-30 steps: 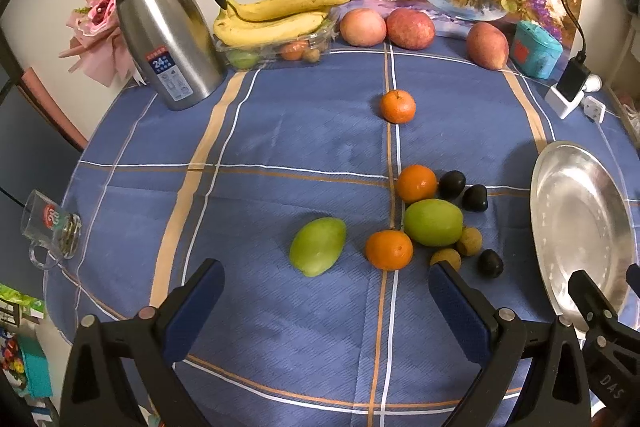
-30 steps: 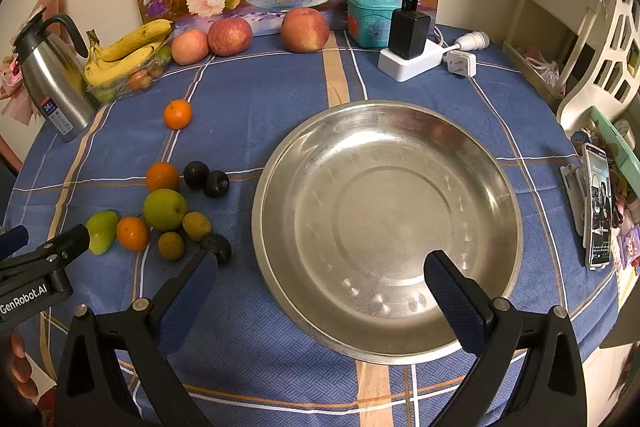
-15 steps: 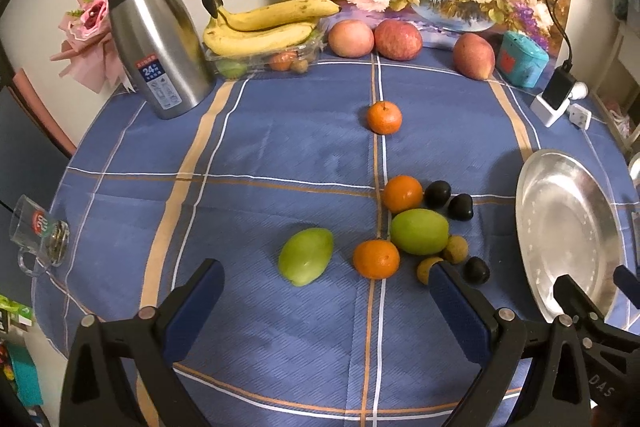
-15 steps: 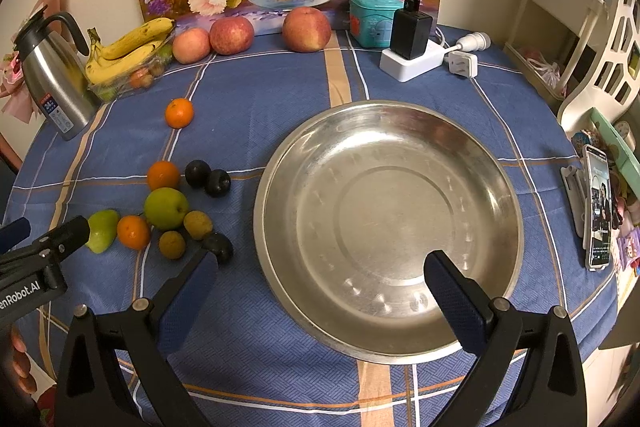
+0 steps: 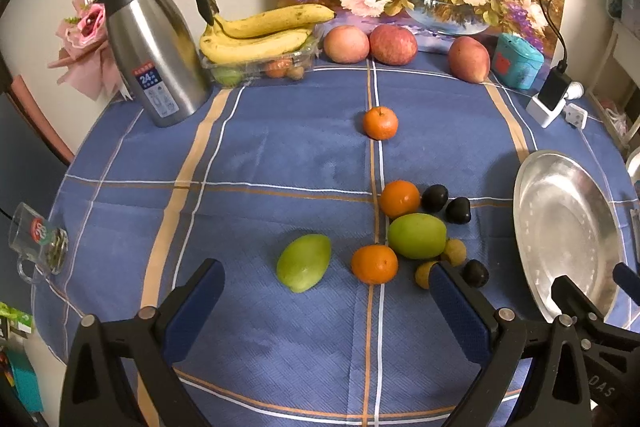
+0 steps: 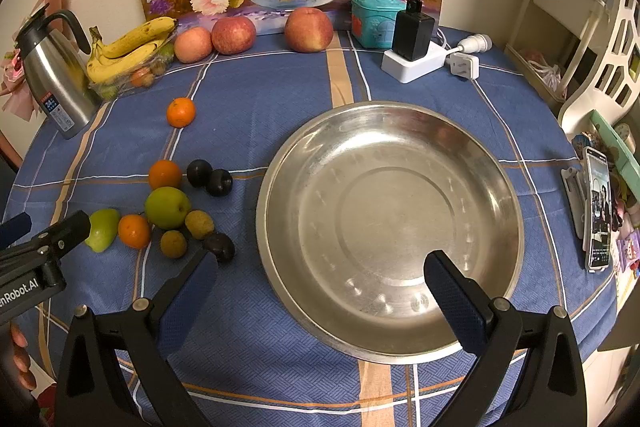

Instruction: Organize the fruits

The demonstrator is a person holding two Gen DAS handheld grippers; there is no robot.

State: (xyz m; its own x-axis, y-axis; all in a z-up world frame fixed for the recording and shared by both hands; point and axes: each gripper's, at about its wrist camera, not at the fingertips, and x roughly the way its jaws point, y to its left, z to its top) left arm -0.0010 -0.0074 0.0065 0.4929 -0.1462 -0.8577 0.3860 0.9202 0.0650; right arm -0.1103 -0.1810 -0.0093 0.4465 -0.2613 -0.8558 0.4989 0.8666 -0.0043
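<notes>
The loose fruits [image 5: 416, 235] were clustered on the table [image 5: 280, 163], just left of the empty pan [image 6: 390, 227], probably their destination. Both the left hand-held gripper [image 5: 326, 289] and right hand-held gripper [image 6: 320, 279] were held agape, nothing grasped.

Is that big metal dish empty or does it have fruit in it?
Empty. The dish shows only bare metal inside; the fruit lies on the cloth beside it.
</notes>
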